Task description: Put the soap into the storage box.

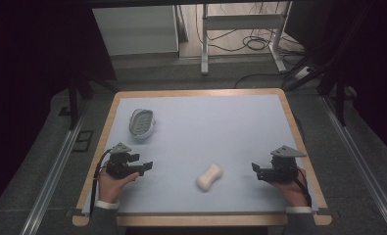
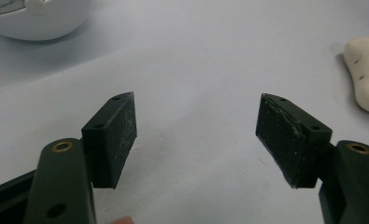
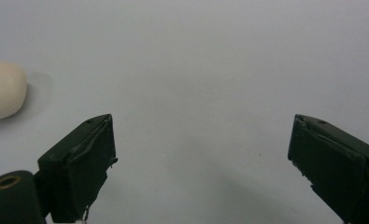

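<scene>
Midway between two open grippers, the soap (image 1: 209, 177) lies bare on the mat (image 1: 205, 127).
Its long axis runs diagonally, one end toward the near-left, the other toward the far-right. The left gripper (image 1: 144, 166) and right gripper (image 1: 255, 170) point inward at it from either side, near but apart, jaws spread on nothing. Both gripper views cut the soap off at the edge; the dish (image 1: 141, 122) sits far-left.
</scene>
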The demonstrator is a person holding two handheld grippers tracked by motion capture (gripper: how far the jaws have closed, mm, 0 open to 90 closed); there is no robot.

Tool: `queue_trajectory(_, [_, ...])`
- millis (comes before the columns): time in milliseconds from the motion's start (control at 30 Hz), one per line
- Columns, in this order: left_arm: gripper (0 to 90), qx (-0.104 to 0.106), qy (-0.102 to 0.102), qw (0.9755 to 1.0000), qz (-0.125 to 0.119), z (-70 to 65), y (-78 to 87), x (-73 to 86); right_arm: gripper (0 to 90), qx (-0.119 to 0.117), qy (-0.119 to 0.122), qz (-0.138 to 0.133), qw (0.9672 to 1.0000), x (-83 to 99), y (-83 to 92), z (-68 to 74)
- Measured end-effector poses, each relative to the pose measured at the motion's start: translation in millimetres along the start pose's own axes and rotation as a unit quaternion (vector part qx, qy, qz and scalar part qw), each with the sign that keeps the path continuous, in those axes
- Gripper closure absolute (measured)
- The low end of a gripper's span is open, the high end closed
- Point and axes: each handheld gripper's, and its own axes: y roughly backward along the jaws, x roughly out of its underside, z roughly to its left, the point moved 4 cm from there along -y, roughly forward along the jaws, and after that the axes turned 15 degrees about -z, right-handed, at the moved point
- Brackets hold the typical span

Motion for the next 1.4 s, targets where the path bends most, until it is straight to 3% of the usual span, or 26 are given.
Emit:
queue_trajectory(267, [28.5,0.008,-0.007,0.9999,0.006,-4.2,0.5,1.1,7.3,0.017,0.001,-0.002,0.9999,0.4,0.0,-1.0])
queue_trajectory(500, [28.4,-0.004,-0.022,0.9997,0.013,-6.2,2.2,0.6,7.3,0.013,-0.012,-0.005,0.9998,3.2,1.0,-2.5])
queue_trajectory(600, [28.2,-0.016,-0.022,0.9995,0.018,-5.9,2.5,-0.4,7.3,0.012,-0.010,-0.002,0.9999,5.0,-0.5,-3.6])
queue_trajectory(867, [27.2,-0.018,-0.016,0.9995,0.023,-10.9,4.4,-8.2,7.4,0.007,-0.020,-0.003,0.9998,9.3,4.1,-9.1])
queue_trajectory(1000, [25.8,-0.010,-0.030,0.9990,0.030,-18.6,3.3,-14.1,7.4,0.014,-0.031,-0.013,0.9993,6.6,9.6,-12.8])
queue_trajectory(1400, [24.5,0.001,-0.057,0.9973,0.046,-29.2,2.1,-35.0,7.4,0.017,-0.029,-0.005,0.9994,8.3,10.0,-11.8])
